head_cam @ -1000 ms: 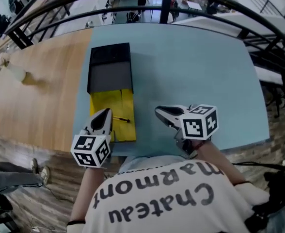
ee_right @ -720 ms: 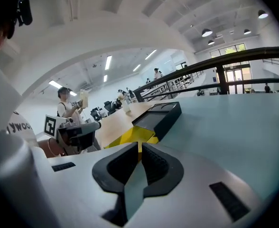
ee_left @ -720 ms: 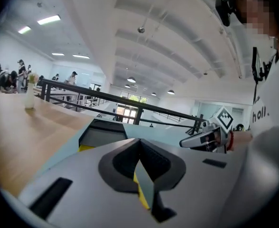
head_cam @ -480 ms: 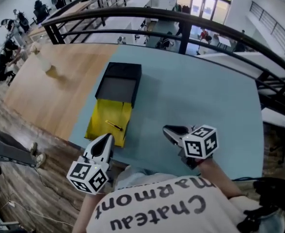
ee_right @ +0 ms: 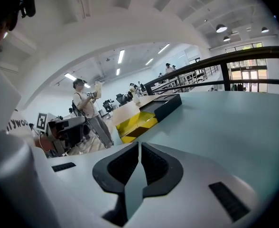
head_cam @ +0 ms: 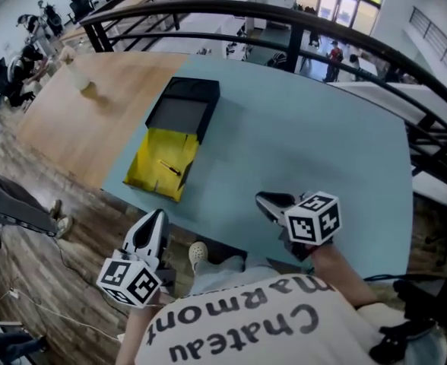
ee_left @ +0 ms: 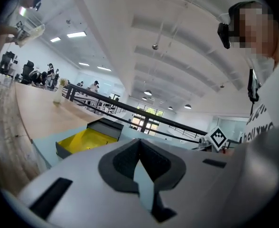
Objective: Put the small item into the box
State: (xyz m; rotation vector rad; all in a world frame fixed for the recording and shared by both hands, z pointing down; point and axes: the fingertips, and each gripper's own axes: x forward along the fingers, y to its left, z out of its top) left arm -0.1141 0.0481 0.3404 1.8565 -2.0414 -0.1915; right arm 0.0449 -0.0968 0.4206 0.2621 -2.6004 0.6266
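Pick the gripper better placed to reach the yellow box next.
Left, probably. The left gripper is nearest the box and points toward it, shut and empty. The right gripper is farther off over the table, also shut.

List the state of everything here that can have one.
Black cardboard box with yellow lining: open, flat on the teal table.
Small dark thin item: lying inside the box's yellow part.
Left gripper: shut, empty.
Right gripper: shut, empty.

Matt black box, smooth blue tabletop
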